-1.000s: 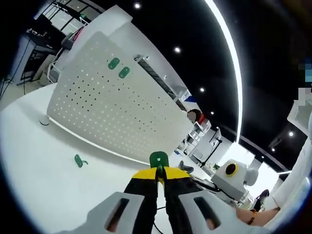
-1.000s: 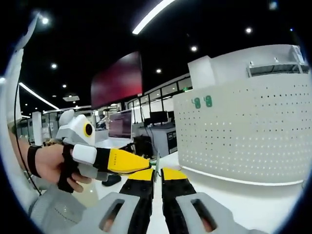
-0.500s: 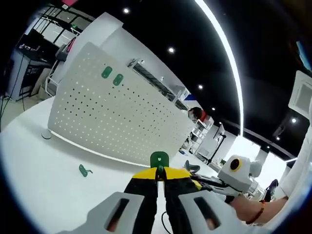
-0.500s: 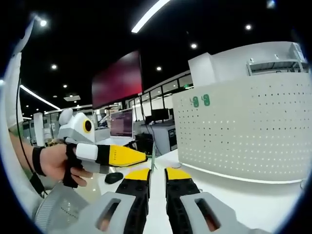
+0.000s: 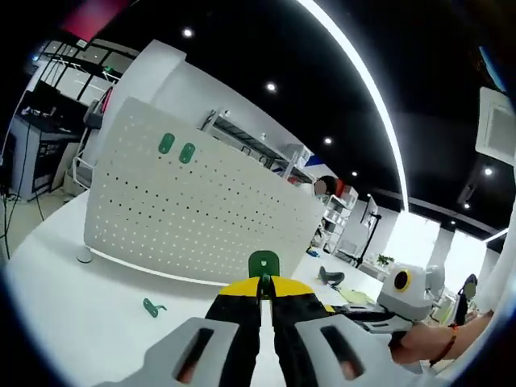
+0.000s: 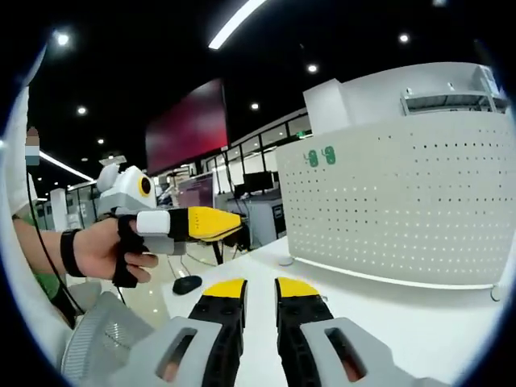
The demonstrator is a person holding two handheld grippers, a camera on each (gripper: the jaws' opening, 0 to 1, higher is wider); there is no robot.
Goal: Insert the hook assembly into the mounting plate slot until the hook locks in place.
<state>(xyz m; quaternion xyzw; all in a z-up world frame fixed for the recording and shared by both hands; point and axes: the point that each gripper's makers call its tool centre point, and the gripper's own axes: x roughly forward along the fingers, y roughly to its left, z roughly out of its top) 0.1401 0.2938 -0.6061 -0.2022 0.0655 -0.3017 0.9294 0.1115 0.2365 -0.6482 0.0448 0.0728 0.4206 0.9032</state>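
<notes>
A white perforated mounting plate (image 5: 193, 214) stands upright on the white table, with two green hooks (image 5: 176, 147) fixed near its top left. My left gripper (image 5: 263, 284) is shut on a green hook assembly (image 5: 263, 264) whose rounded plate sticks up above the yellow tips. It is well short of the plate. Another green hook (image 5: 153, 307) lies loose on the table in front of the plate. In the right gripper view my right gripper (image 6: 260, 289) stands open with nothing between its tips. There the plate (image 6: 403, 201) is on the right, and a hand holds the left gripper (image 6: 192, 224) at the left.
The plate rests on small round feet (image 5: 81, 255). A dark mouse-like object (image 6: 187, 284) lies near the table's edge. The right gripper (image 5: 403, 292), held by a hand, shows at the right of the left gripper view. Office desks and shelving lie behind.
Both cameras have shifted and levelled out. The left gripper, still shut on the hook, has drawn up and away from the right gripper's tips. The right jaws have parted slightly.
</notes>
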